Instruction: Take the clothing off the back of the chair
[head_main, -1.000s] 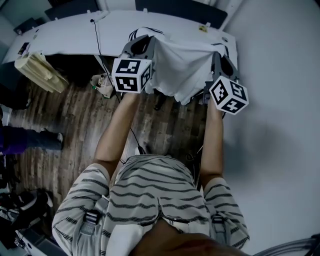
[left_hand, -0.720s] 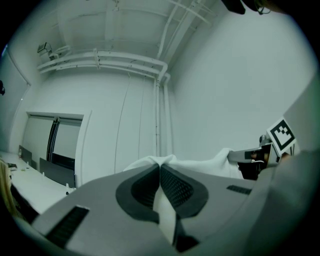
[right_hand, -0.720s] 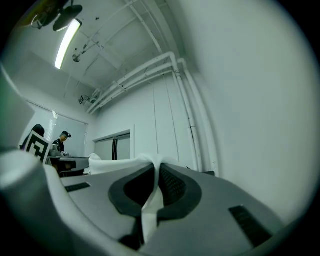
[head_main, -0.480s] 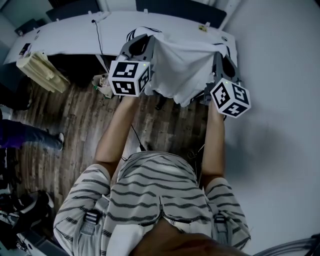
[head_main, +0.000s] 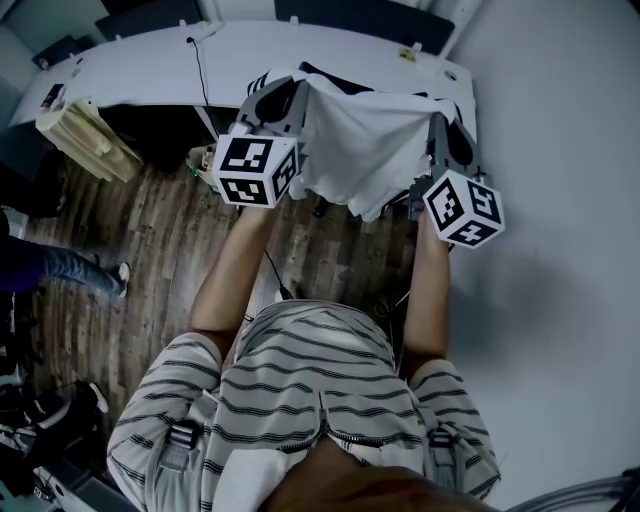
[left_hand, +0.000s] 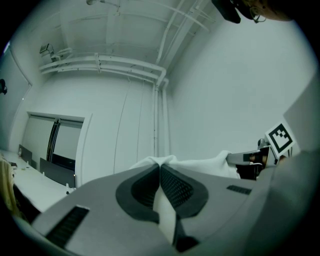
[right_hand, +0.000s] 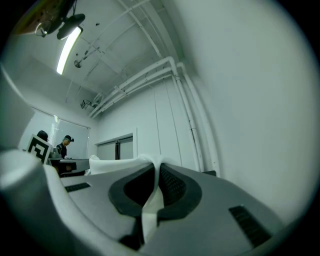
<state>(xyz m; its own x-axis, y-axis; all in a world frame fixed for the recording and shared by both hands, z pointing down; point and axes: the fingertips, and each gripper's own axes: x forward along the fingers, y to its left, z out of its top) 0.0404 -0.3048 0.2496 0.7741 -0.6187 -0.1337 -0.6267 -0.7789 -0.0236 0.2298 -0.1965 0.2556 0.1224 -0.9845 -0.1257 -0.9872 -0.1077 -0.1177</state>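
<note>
My left tool (left_hand: 160, 170) is clamped on one top corner of the white garment (head_main: 365, 150), and my right tool (right_hand: 158, 171) is clamped on the other. I hold them apart, I judge, to keep the cloth spread. Long axis: top edge taut, side to side between the tools. The body hangs toward the floor, just short of the tabletop (head_main: 150, 60).
</note>
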